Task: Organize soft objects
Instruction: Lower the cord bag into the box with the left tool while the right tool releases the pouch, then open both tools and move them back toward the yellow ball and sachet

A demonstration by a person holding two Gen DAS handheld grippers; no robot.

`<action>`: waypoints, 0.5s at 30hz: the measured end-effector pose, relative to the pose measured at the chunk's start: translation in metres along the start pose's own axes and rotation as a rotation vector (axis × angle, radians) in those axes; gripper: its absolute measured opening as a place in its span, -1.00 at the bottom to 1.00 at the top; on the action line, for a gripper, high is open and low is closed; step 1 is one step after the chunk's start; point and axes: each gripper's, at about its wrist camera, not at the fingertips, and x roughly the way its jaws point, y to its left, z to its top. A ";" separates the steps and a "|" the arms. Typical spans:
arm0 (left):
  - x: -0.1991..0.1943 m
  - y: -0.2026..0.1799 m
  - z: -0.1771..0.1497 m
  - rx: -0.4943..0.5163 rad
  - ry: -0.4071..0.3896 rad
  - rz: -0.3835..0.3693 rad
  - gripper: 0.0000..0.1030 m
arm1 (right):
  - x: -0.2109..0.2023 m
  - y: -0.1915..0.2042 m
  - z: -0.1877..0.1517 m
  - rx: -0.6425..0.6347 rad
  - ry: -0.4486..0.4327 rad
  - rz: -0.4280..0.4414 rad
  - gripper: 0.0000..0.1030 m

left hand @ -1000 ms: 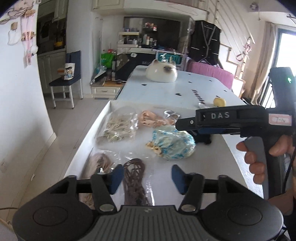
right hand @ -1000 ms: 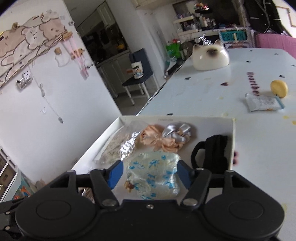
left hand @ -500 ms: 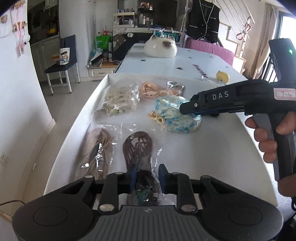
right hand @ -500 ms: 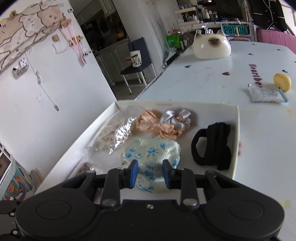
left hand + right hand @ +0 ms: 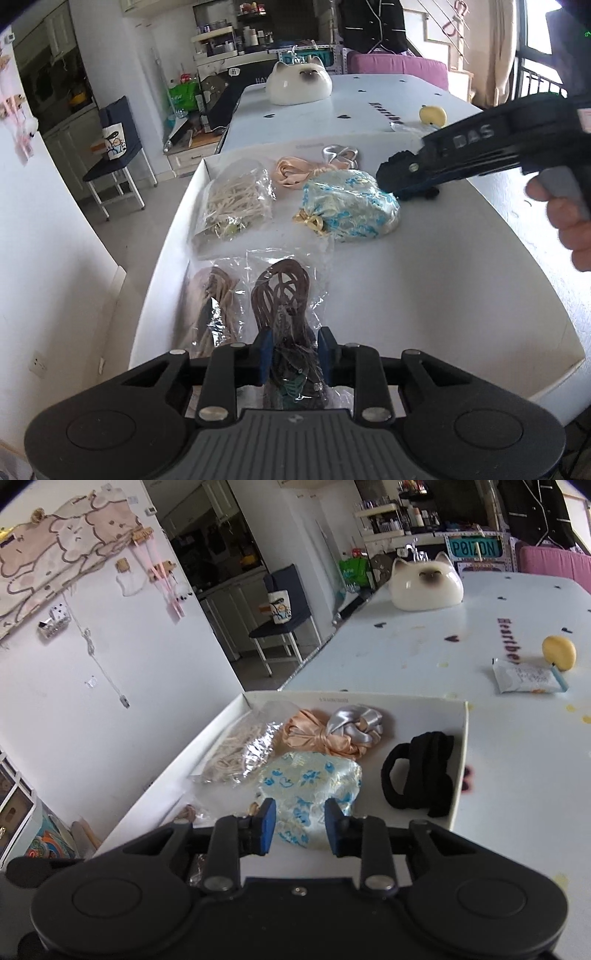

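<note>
A white tray [image 5: 424,295] holds soft items. My left gripper [image 5: 293,350] is shut on a clear bag of dark brown cord [image 5: 284,295] at the tray's near end. A blue floral pouch [image 5: 351,205] lies mid-tray; it also shows in the right wrist view [image 5: 314,790]. My right gripper [image 5: 300,823] is half closed around the pouch's near edge; I cannot tell if the pads touch it. From the left wrist view the right gripper [image 5: 399,181] hovers at the pouch's far right side. A black band [image 5: 417,771], peach scrunchie [image 5: 314,734] and silver scrunchie [image 5: 354,723] lie further back.
A bag of cream cord [image 5: 236,203] and a bag of tan cord [image 5: 214,306] lie along the tray's left side. A cat-shaped ornament [image 5: 426,587], a yellow object [image 5: 558,651] and a snack packet [image 5: 528,675] sit on the table [image 5: 517,794] beyond. The table's left edge drops to the floor.
Both grippers went from wide open to narrow. The left one closed on the dark cord bag. The right one narrowed over the floral pouch, then opened slightly.
</note>
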 end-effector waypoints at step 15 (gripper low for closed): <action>-0.022 0.002 0.005 -0.098 -0.058 -0.055 -0.20 | -0.056 -0.001 -0.020 -0.046 -0.054 -0.016 -0.29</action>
